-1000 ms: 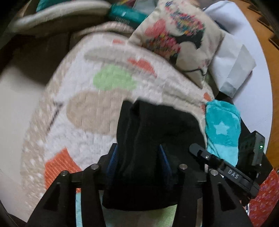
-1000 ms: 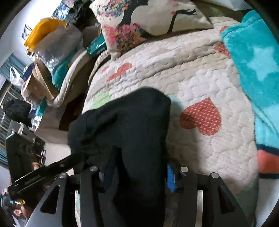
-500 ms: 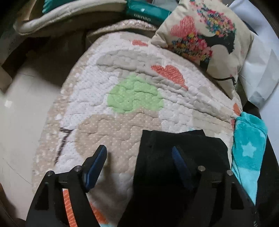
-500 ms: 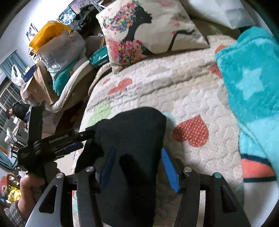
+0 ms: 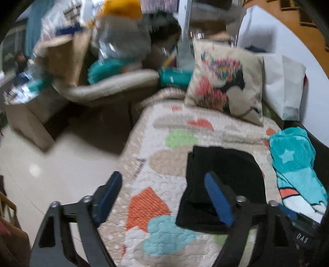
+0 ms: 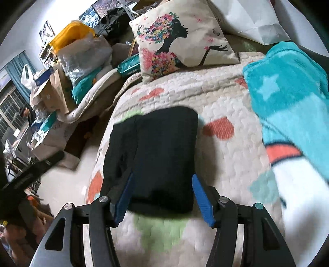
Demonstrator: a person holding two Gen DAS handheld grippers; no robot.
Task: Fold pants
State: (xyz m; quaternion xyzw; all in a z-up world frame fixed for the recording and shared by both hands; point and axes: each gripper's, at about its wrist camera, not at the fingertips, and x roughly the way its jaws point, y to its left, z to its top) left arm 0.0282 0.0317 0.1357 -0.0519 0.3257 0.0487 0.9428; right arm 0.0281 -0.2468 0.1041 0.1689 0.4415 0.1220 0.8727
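The black pants (image 6: 156, 156) lie folded in a compact rectangle on the heart-patterned quilt (image 6: 226, 160); they also show in the left wrist view (image 5: 222, 180). My left gripper (image 5: 162, 191) is open and empty, above the quilt to the left of the pants, its right finger (image 5: 218, 201) over their near edge. My right gripper (image 6: 162, 189) is open and empty, raised above the near end of the pants, apart from them.
A teal star blanket (image 6: 287, 98) lies to the right of the pants. A printed pillow (image 6: 181, 39) and a white bag (image 6: 250, 18) sit at the far end. The quilt's left edge drops to the floor (image 5: 51, 164), with boxes and bags (image 6: 67, 67) beyond.
Both grippers have opened and let go of the pants, then pulled back and up. The left one has also swung to the left. The pants now lie flat on the quilt.
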